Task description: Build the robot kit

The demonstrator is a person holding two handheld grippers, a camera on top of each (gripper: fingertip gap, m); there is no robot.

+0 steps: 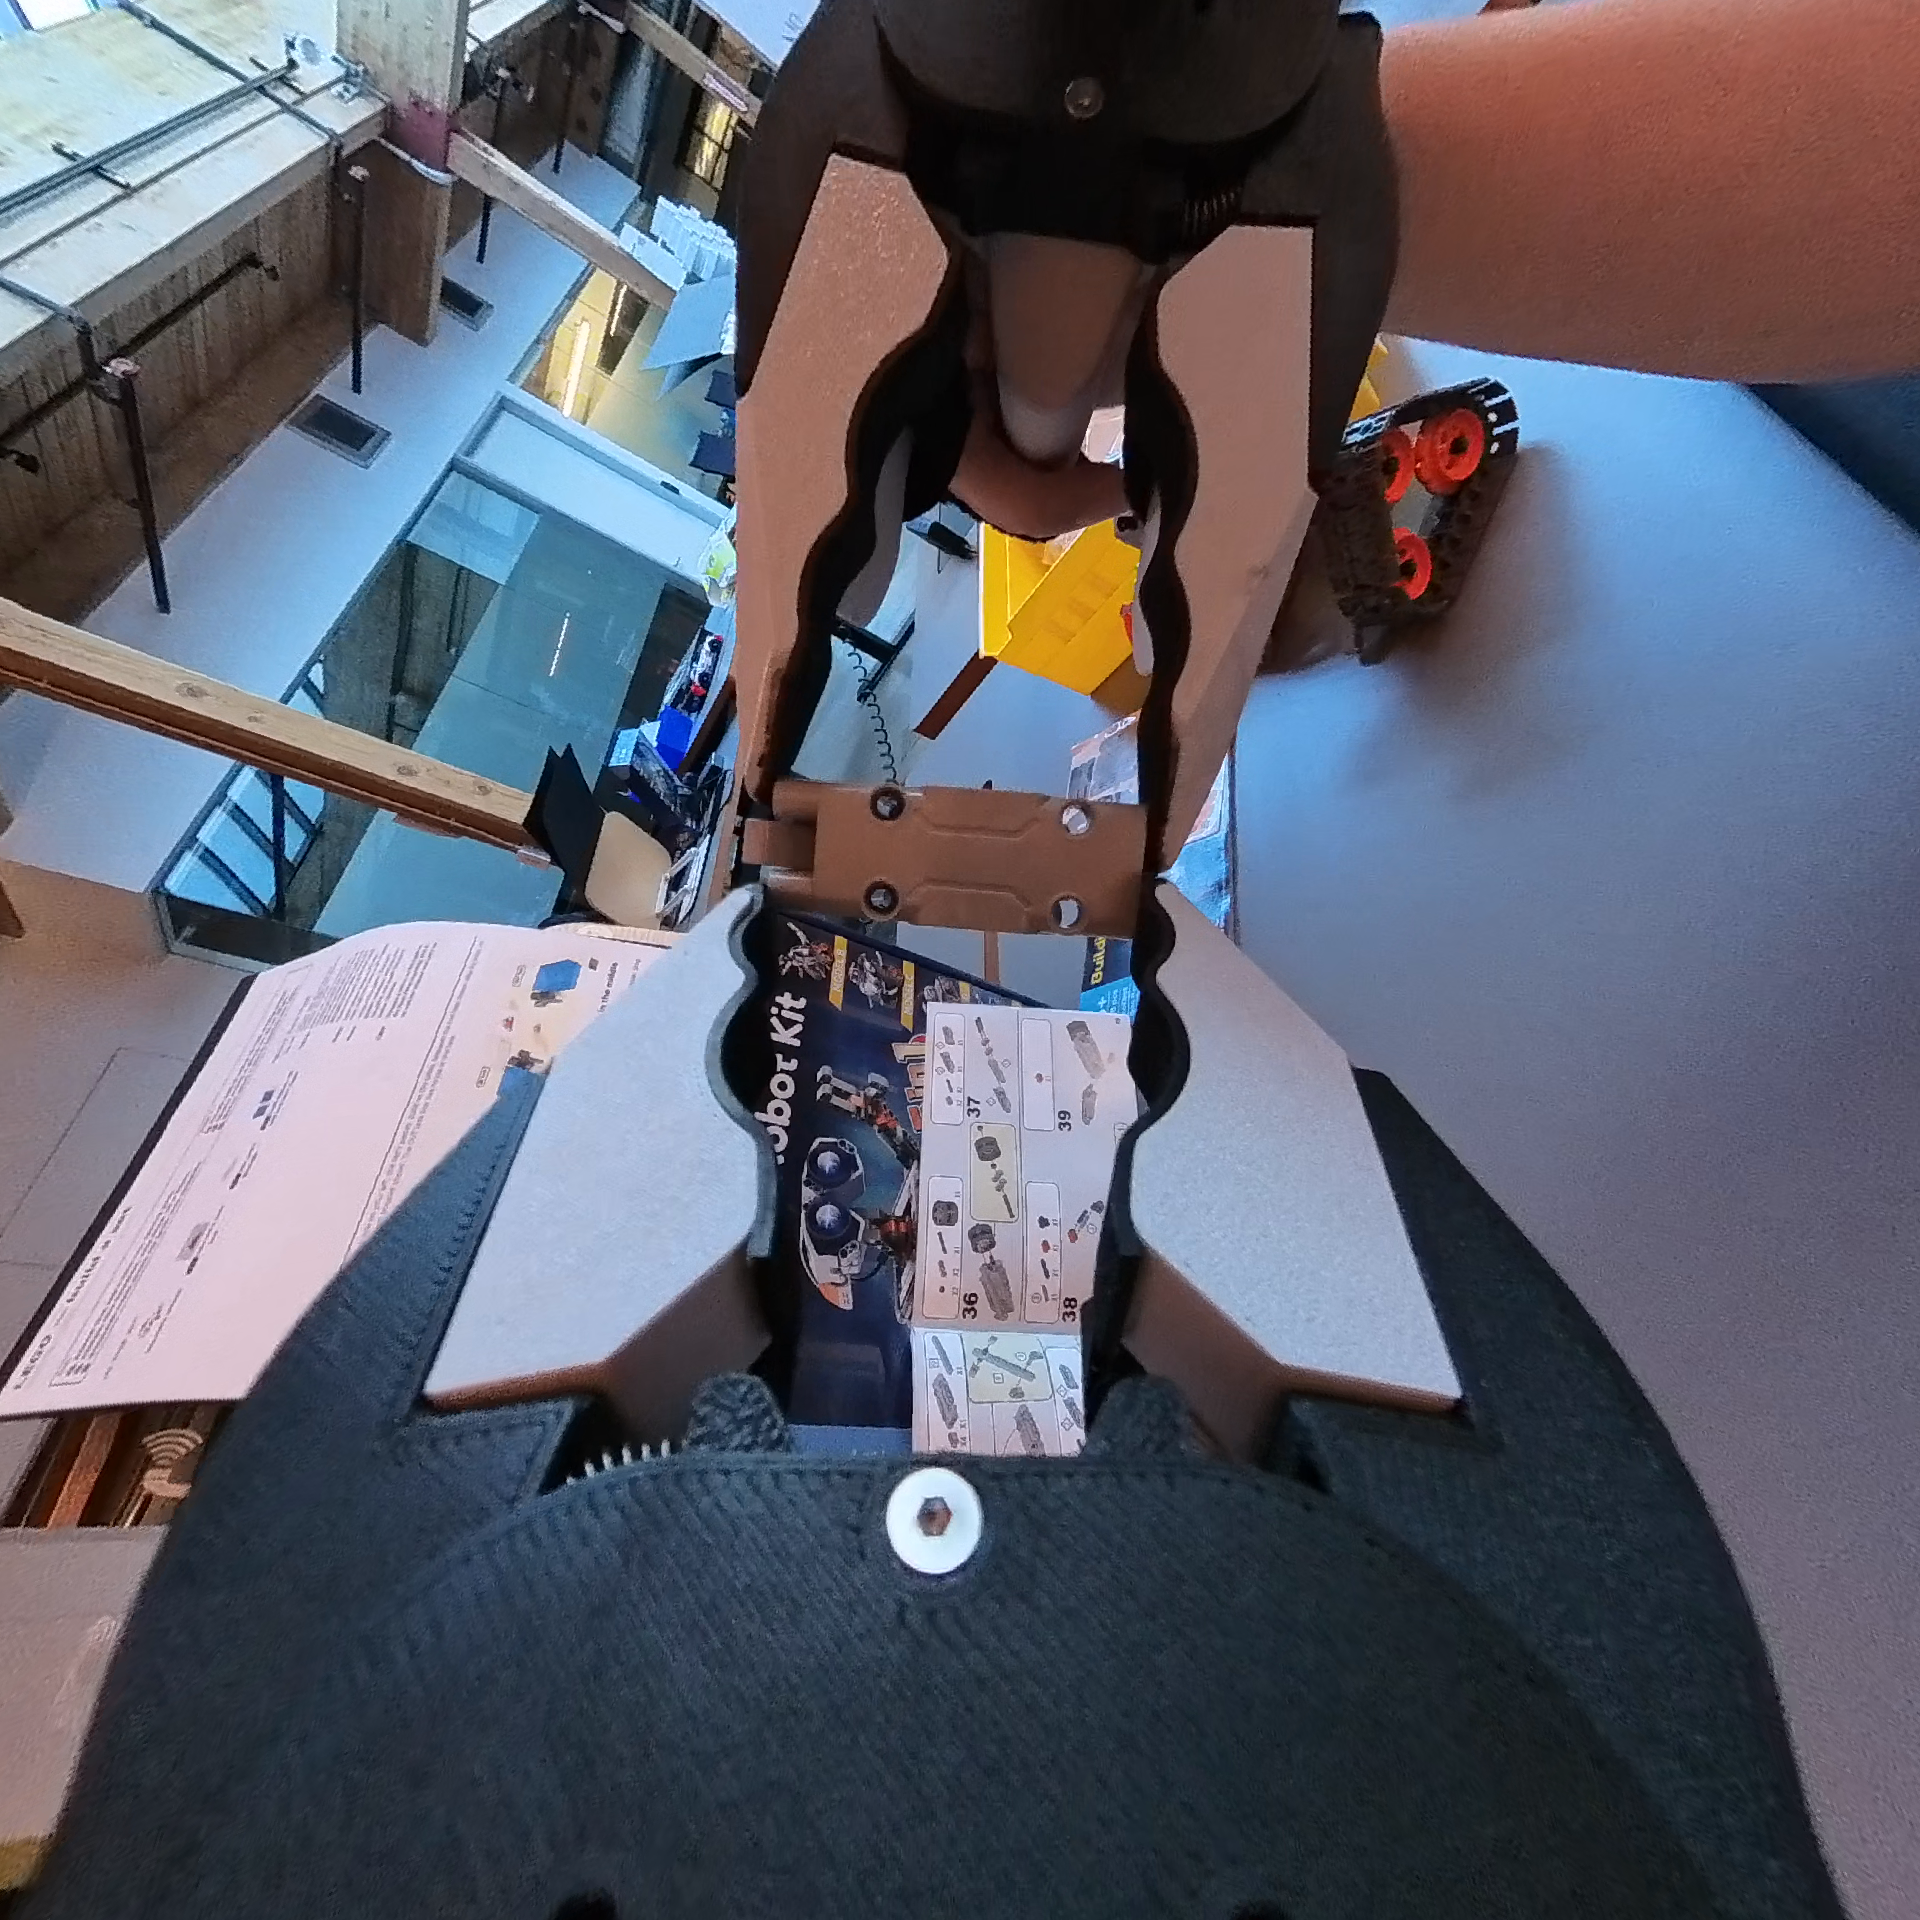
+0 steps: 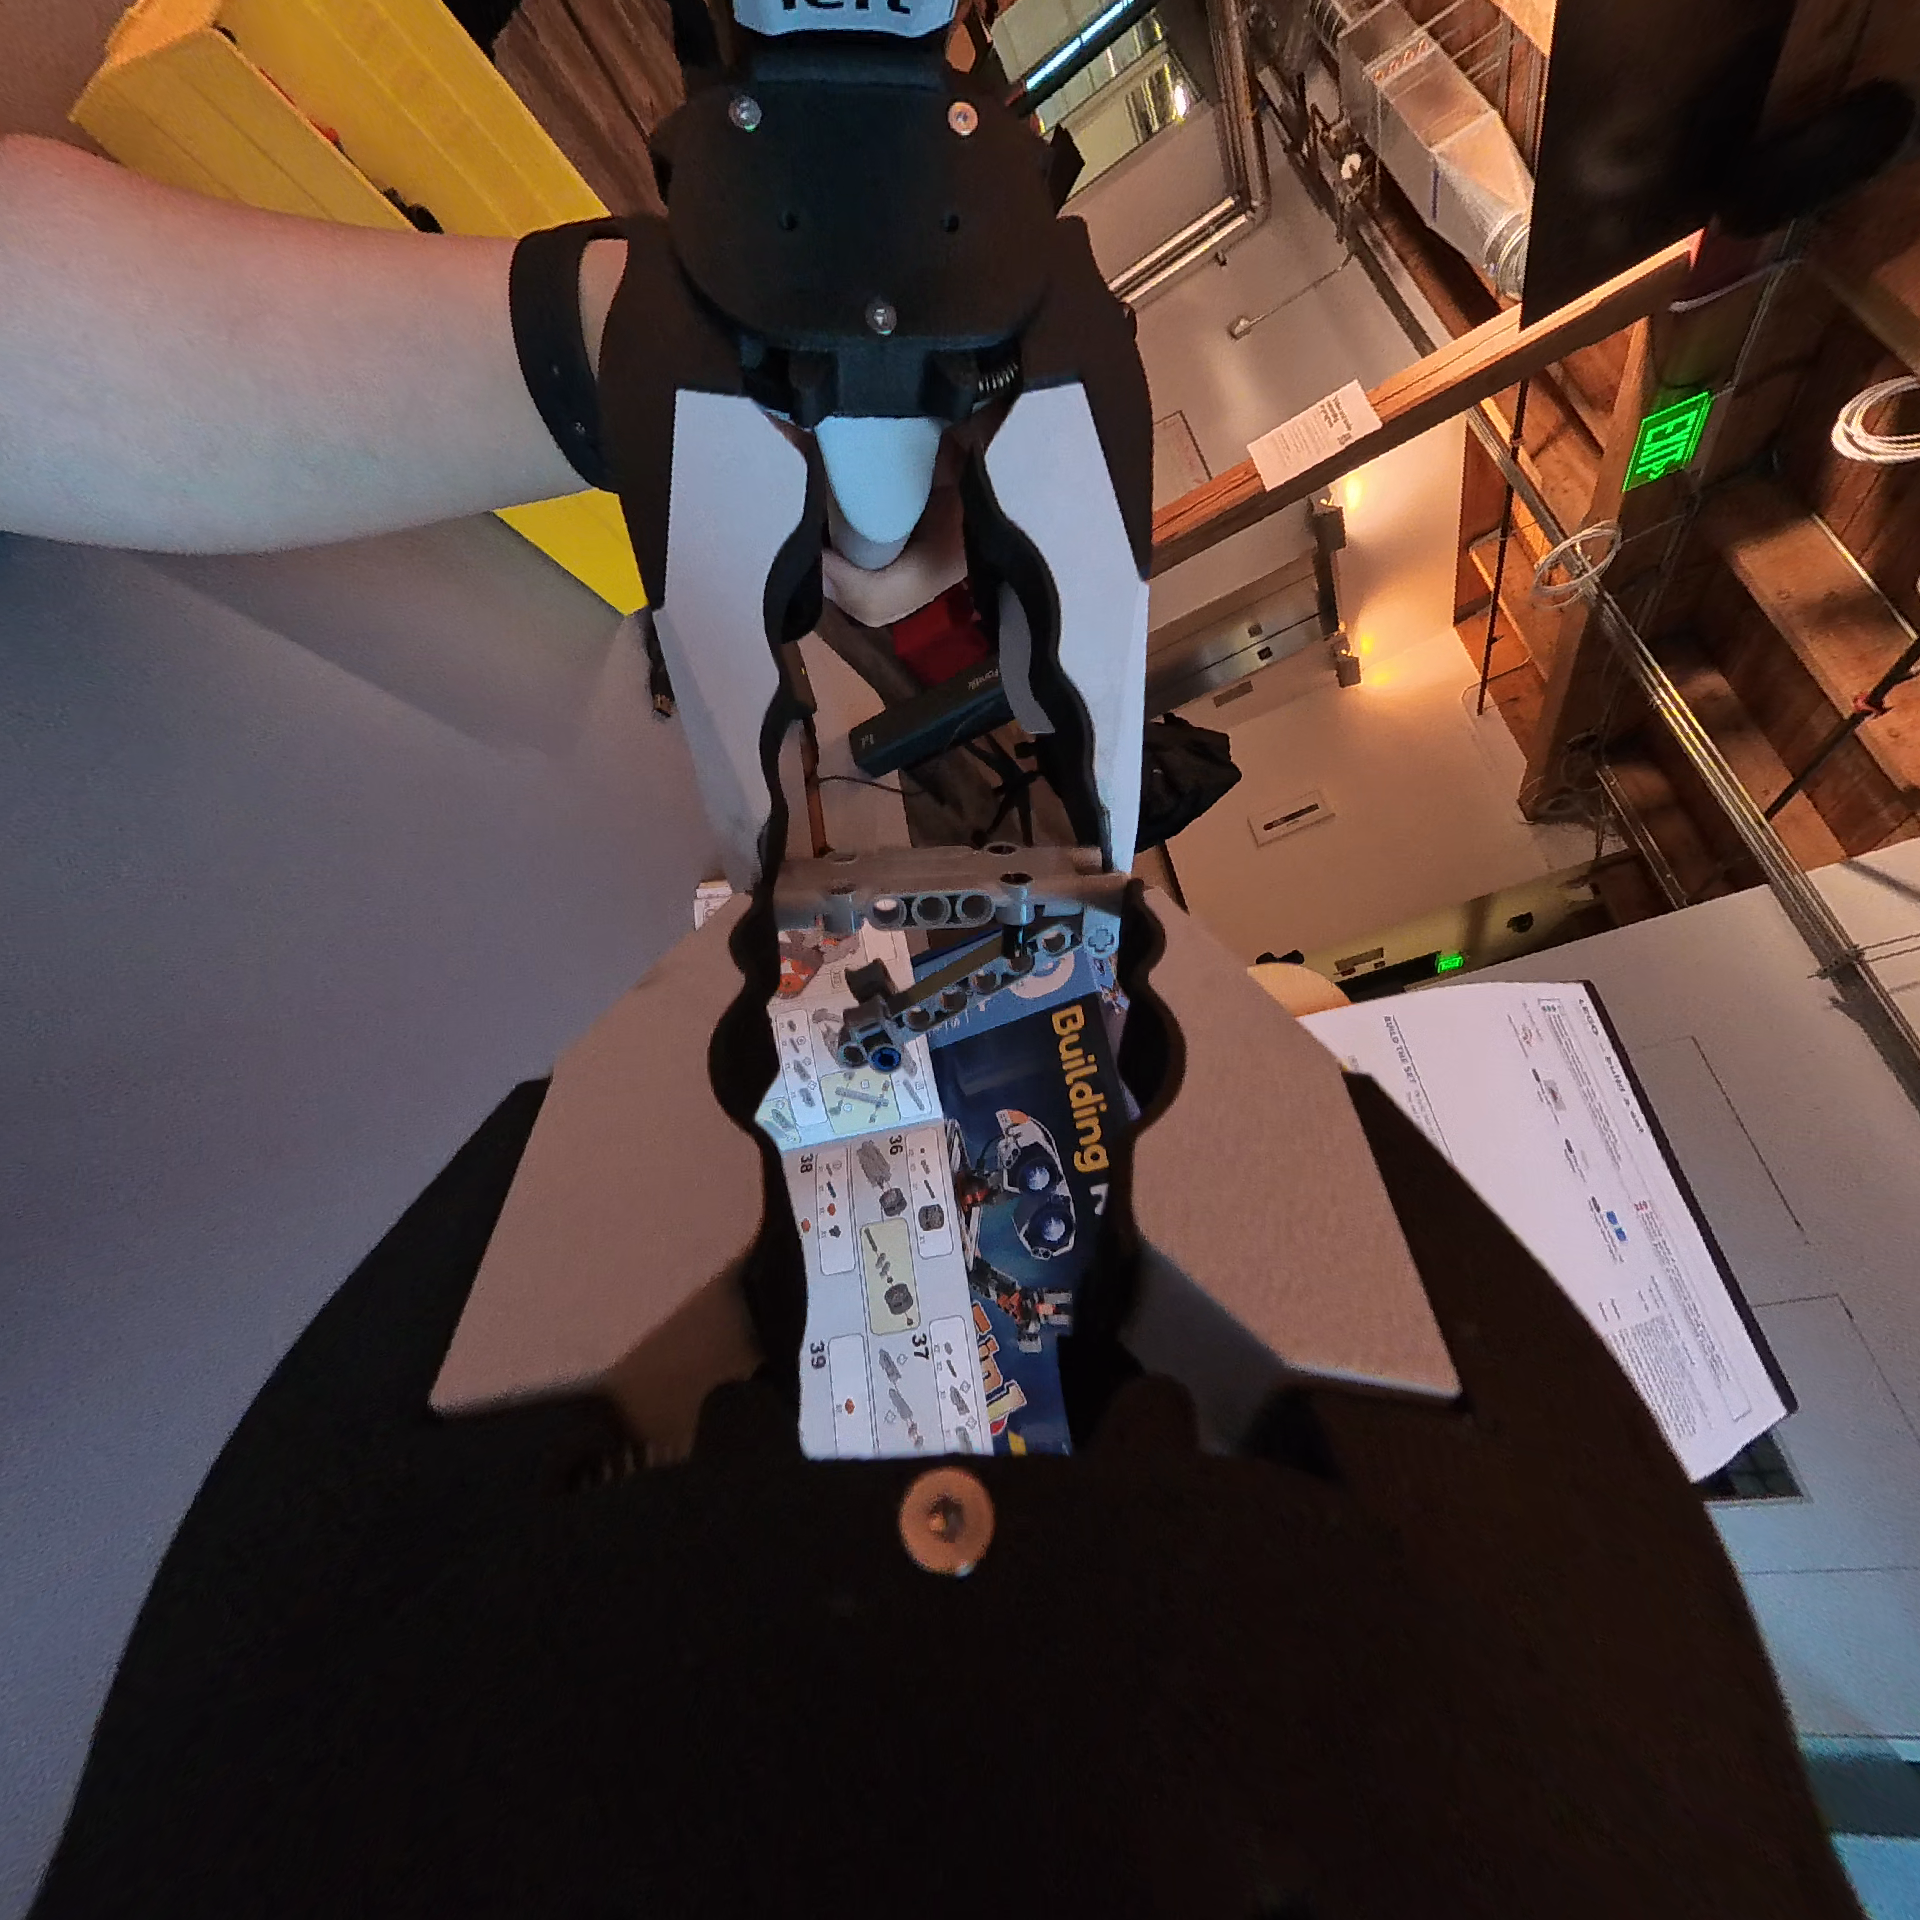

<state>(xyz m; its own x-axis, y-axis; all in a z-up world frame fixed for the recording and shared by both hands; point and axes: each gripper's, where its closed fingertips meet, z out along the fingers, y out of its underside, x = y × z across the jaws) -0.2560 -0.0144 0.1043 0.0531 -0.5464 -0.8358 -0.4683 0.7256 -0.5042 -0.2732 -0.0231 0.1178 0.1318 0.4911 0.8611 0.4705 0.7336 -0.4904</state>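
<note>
A grey building-block assembly (image 1: 966, 857) is held in the air between the two grippers, which face each other tip to tip. My left gripper (image 1: 951, 904) is shut on its near edge, with the flat grey plate with screw holes facing this camera. My right gripper (image 1: 951, 812) comes in from the top of this view and clamps the far edge. In the right wrist view the right gripper (image 2: 945, 899) is shut on the assembly (image 2: 935, 909), which shows holed grey beams and a dark beam hanging below. The left gripper (image 2: 940, 847) closes on it from above.
Below lie a dark blue kit box (image 1: 831, 1091) and a folded instruction sheet (image 1: 1023, 1174) on a grey table (image 1: 1558, 935). A tracked model with orange wheels (image 1: 1423, 499) and a yellow bin (image 1: 1060, 603) stand farther off. A printed sheet (image 1: 301, 1143) lies at the left.
</note>
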